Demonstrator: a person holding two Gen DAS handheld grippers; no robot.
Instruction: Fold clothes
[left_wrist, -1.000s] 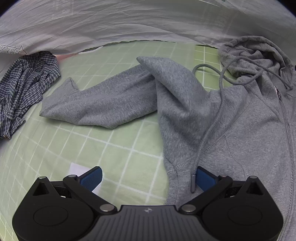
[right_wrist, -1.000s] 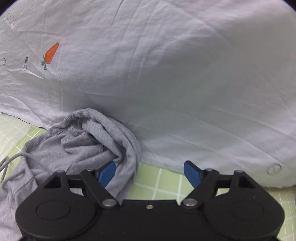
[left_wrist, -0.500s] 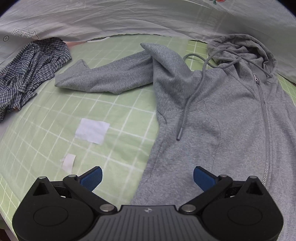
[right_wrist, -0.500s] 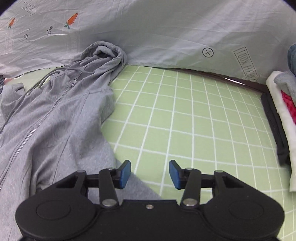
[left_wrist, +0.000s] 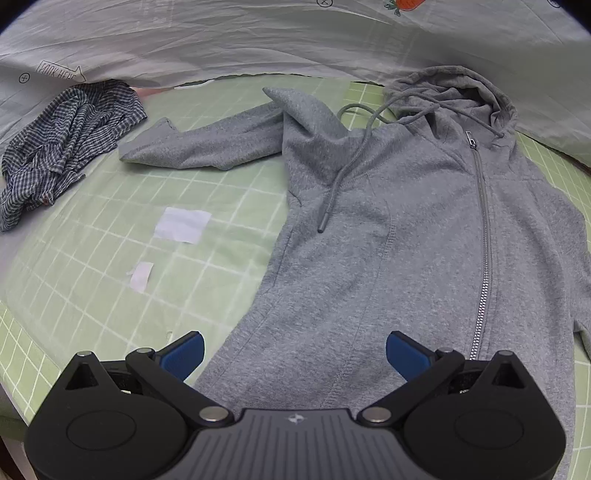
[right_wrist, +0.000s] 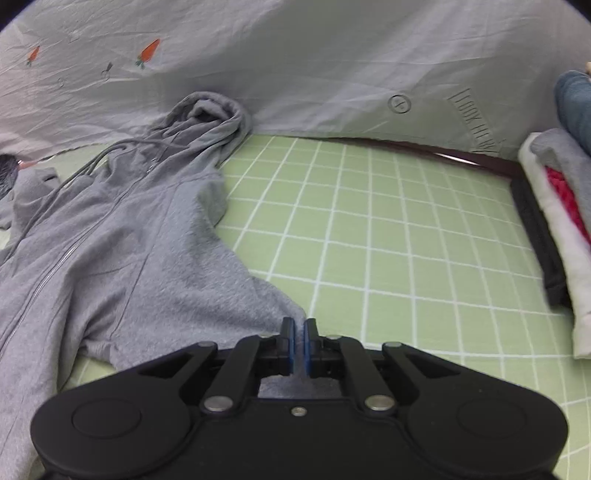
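Right tongs (right_wrist: 299, 341) pinch the grey zip-up hoodie's (left_wrist: 388, 229) sleeve edge beside bare green gridded tabletop (right_wrist: 388, 240); left tongs (left_wrist: 293, 349) gape above its hem.

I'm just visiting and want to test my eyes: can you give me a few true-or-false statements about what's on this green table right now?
1. The grey zip-up hoodie lies front up, zipper closed. True.
2. The left gripper is clamped on the hoodie. False: its jaws stand wide open over the hem.
3. The right gripper pinches grey fabric. True.
4. The crumpled blue checked shirt lies on top of the hoodie. False: it lies apart, beyond the sleeve.
5. The green grid-patterned mat is bare of clothing on the hoodie's right. True.
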